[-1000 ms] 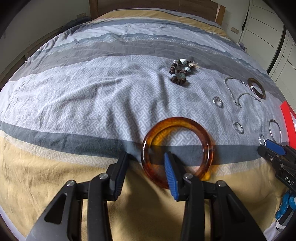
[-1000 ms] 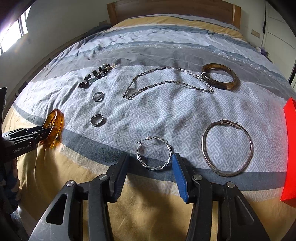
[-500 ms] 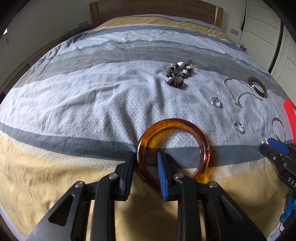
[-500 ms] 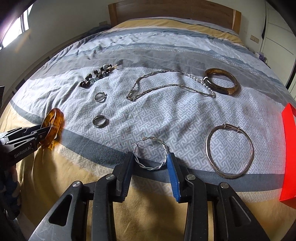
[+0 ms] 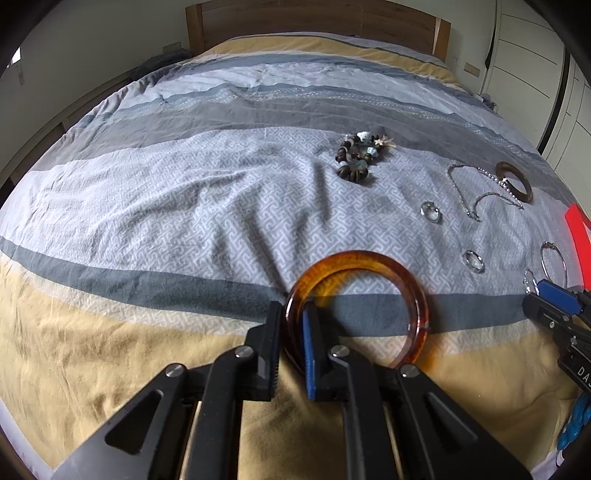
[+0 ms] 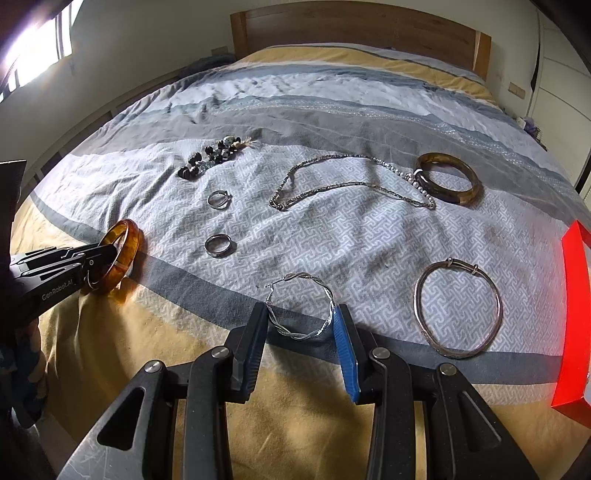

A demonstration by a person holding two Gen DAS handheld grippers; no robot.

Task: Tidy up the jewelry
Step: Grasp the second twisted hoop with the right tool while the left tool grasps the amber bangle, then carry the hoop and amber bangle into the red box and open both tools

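Observation:
My left gripper [image 5: 291, 343] is shut on the near rim of an amber bangle [image 5: 369, 262], which rests on the striped bedspread; it also shows at the left of the right wrist view [image 6: 123, 254]. My right gripper [image 6: 300, 334] straddles a twisted silver hoop [image 6: 301, 306], its jaws close around the hoop's sides; whether they touch it I cannot tell. Further out lie two rings [image 6: 218, 244] [image 6: 218, 198], a dark bead bracelet [image 6: 212, 157], a chain necklace [image 6: 347, 188], a brown bangle [image 6: 448, 182] and a thin silver bangle [image 6: 458, 308].
A red box [image 6: 574, 314] stands at the right edge of the bed. The wooden headboard [image 6: 358, 31] is at the far end. White cupboards [image 5: 532, 55] stand to the right. The bedspread [image 5: 184, 206] is wrinkled.
My left gripper has closed onto the amber bangle's rim. My right gripper has narrowed around the twisted hoop and moved slightly forward.

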